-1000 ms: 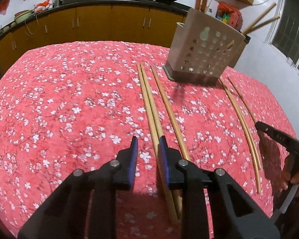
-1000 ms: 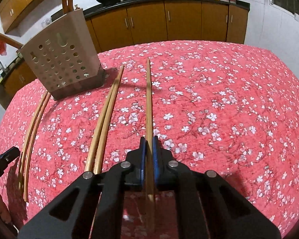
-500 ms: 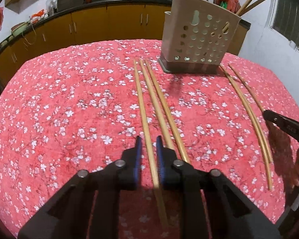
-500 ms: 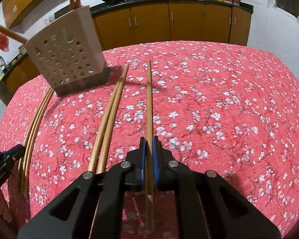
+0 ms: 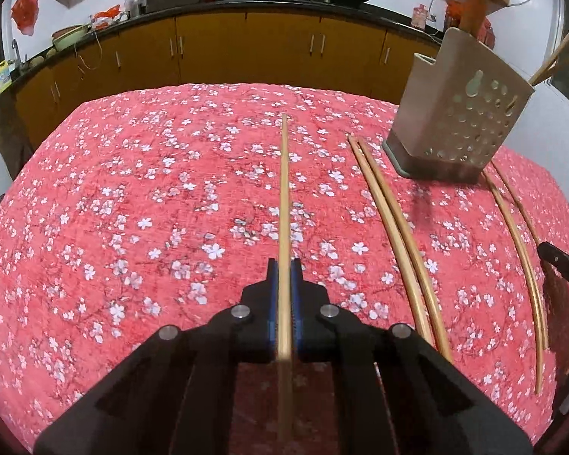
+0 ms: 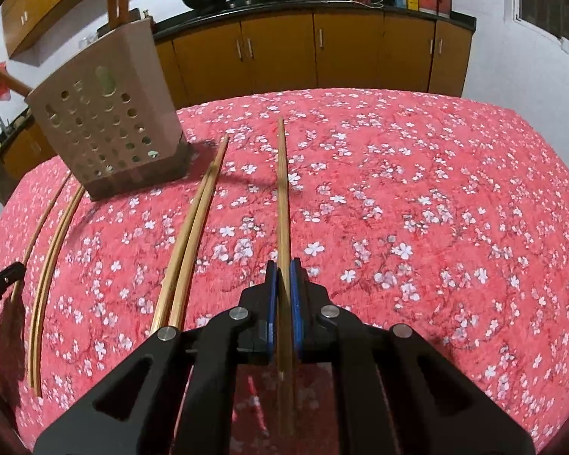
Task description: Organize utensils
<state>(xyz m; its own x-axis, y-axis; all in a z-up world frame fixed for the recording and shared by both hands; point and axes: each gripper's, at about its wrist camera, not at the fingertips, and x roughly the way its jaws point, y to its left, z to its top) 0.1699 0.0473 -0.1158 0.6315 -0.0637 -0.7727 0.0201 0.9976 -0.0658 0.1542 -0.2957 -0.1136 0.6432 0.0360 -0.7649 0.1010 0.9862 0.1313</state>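
My left gripper (image 5: 283, 267) is shut on a wooden chopstick (image 5: 284, 197) that points forward over the red floral tablecloth (image 5: 132, 208). My right gripper (image 6: 283, 267) is shut on another chopstick (image 6: 283, 197). A beige perforated utensil holder (image 5: 462, 121) stands at the far right in the left wrist view and at the far left in the right wrist view (image 6: 106, 129), with chopsticks standing in it. Two loose chopsticks (image 5: 394, 223) lie side by side near it, also in the right wrist view (image 6: 189, 231). Thinner curved sticks (image 5: 519, 242) lie beyond.
Orange kitchen cabinets (image 5: 246, 49) with a black counter, woks and bottles run behind the table. The thin curved sticks show in the right wrist view (image 6: 49, 246) near the table's left edge. A dark gripper tip (image 5: 561, 261) shows at the right edge.
My left gripper closed on a chopstick and lifted it leftward, away from the other two. My right gripper kept its chopstick and rose slightly.
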